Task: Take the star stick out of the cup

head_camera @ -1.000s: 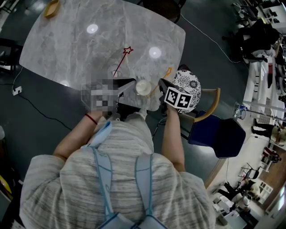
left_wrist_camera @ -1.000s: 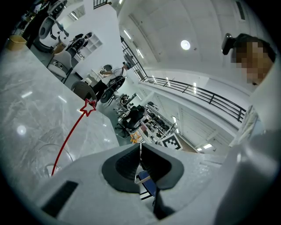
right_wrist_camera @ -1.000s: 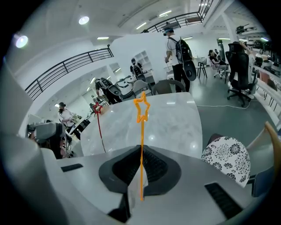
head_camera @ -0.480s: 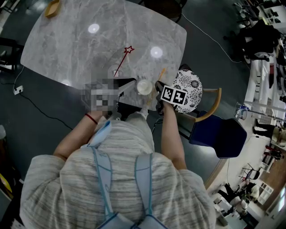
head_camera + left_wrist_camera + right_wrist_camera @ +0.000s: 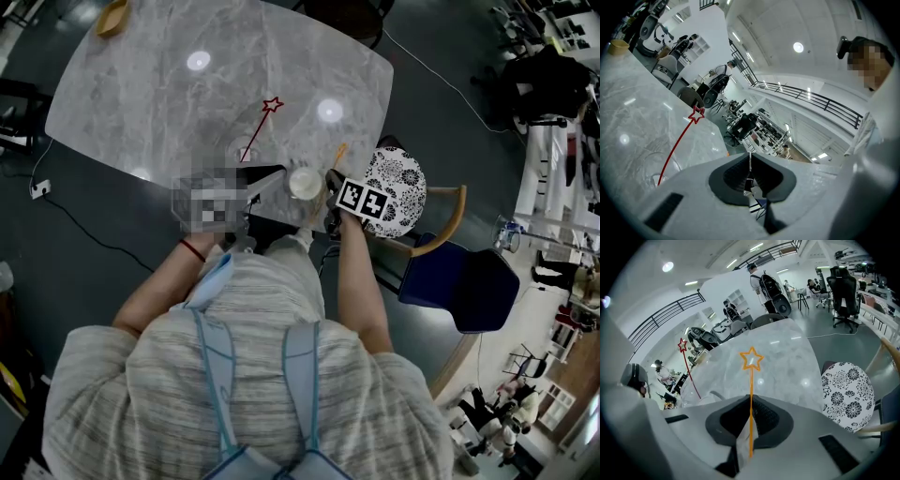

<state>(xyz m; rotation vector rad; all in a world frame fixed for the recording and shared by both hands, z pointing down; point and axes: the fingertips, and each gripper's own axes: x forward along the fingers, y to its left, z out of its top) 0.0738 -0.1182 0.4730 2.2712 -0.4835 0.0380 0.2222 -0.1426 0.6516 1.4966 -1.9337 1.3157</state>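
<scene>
Orange star stick (image 5: 751,380) pinched in closed right gripper (image 5: 750,401), judged already lifted clear of white cup (image 5: 303,183) at table (image 5: 141,84) near edge | left gripper (image 5: 750,157) pressed together, nothing made out between | red star stick (image 5: 679,140) left standing in clear cup (image 5: 647,161), farther left.

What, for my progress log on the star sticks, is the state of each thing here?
Red star stick: leaning in the clear cup, not gripped.
Clear cup: standing on the table, holding the red stick.
Orange star stick: out of the cup, clamped between jaws.
Right gripper: shut on the orange star stick.
Left gripper: shut, empty, beside the cup.
</scene>
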